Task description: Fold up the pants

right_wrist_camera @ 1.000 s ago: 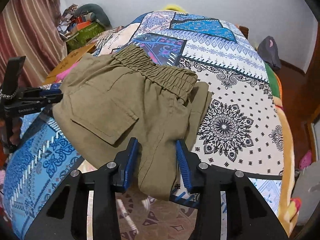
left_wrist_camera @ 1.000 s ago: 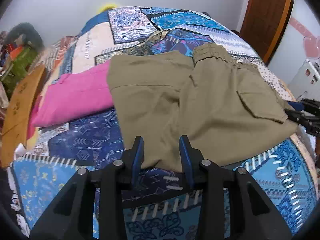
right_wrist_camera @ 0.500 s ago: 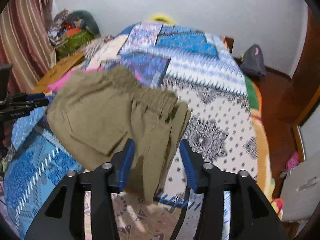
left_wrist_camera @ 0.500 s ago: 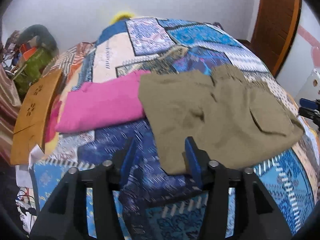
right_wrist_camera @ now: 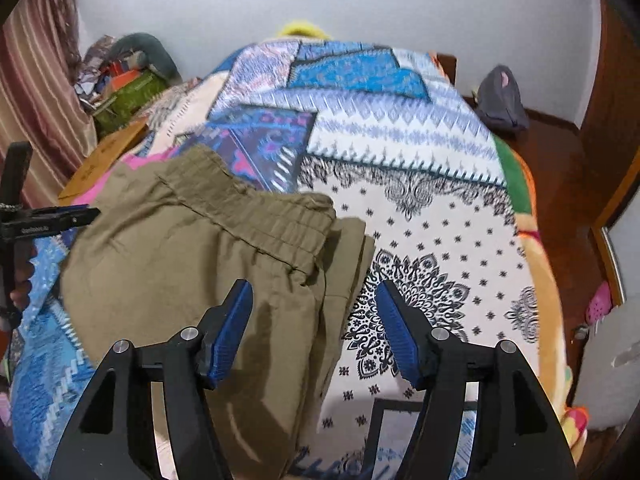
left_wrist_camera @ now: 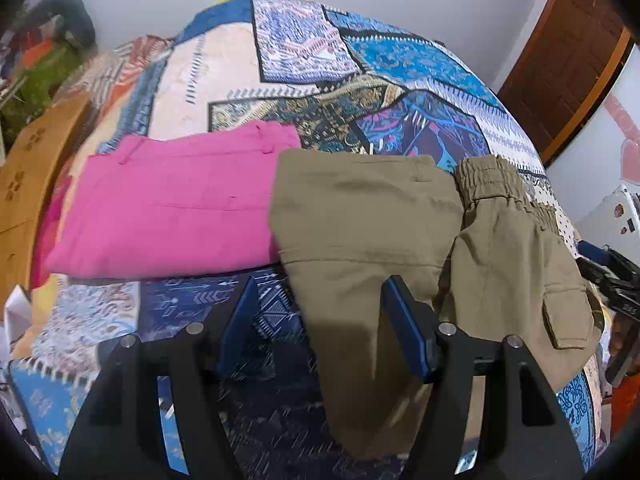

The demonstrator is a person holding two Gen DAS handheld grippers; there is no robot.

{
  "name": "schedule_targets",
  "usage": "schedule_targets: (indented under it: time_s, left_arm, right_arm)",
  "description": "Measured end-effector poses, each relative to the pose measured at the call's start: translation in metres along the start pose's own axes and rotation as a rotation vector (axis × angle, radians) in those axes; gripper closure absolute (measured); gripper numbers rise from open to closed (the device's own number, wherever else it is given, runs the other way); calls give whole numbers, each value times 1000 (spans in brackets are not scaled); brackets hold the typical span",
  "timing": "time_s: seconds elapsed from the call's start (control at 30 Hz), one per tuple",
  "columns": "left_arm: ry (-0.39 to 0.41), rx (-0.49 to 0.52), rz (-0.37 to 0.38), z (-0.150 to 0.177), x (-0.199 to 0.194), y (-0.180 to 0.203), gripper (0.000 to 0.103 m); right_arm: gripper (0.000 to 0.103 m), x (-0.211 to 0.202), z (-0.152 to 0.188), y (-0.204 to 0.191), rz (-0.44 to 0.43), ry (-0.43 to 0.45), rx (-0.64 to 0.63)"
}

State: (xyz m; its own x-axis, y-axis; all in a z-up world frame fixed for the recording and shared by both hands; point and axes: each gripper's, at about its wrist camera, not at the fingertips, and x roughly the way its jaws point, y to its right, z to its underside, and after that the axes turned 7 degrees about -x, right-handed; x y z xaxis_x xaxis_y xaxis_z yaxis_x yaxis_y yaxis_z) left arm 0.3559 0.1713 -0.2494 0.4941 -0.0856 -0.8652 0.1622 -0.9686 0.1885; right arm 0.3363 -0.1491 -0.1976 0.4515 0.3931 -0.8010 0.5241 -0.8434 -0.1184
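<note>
Both grippers have backed off the folded khaki cargo pants [left_wrist_camera: 384, 232], which lie on the bed [left_wrist_camera: 400, 60] beyond the fingers. Left gripper [left_wrist_camera: 320, 320] and right gripper [right_wrist_camera: 312, 324] are released, spread empty. The fold looks finished beside the pink pants [left_wrist_camera: 168, 204].

White wall [right_wrist_camera: 400, 8], brown door [left_wrist_camera: 568, 52], striped curtain [right_wrist_camera: 36, 92], patchwork-covered bed [right_wrist_camera: 400, 132].
</note>
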Motion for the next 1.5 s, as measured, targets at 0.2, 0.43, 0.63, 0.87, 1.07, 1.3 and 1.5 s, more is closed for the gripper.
schedule_targets:
  time_s: [0.2, 0.43, 0.63, 0.87, 1.07, 1.3, 1.5]
  left_arm:
    - [-73, -19, 75, -1, 27, 5, 37]
    - [-47, 11, 52, 3, 28, 11, 41]
    - [-5, 106, -27, 8, 18, 26, 62]
    - [15, 135, -65, 9, 4, 30, 91]
    - [45, 132, -80, 10, -12, 35, 97]
    - [111, 164, -46, 11, -51, 46, 101]
    - [158, 164, -54, 10, -75, 48, 101]
  right_arm:
    - [36, 32, 3, 16, -111, -82, 74]
    - [33, 38, 5, 20, -180, -117, 59]
    - [53, 38, 3, 13, -202, -100, 44]
    - [74, 35, -8, 3, -161, -52, -9]
    - [84, 20, -14, 3, -152, -5, -28]
    - [86, -6, -26, -11, -163, 68, -55]
    - [87, -28, -43, -31, -160, 123, -99]
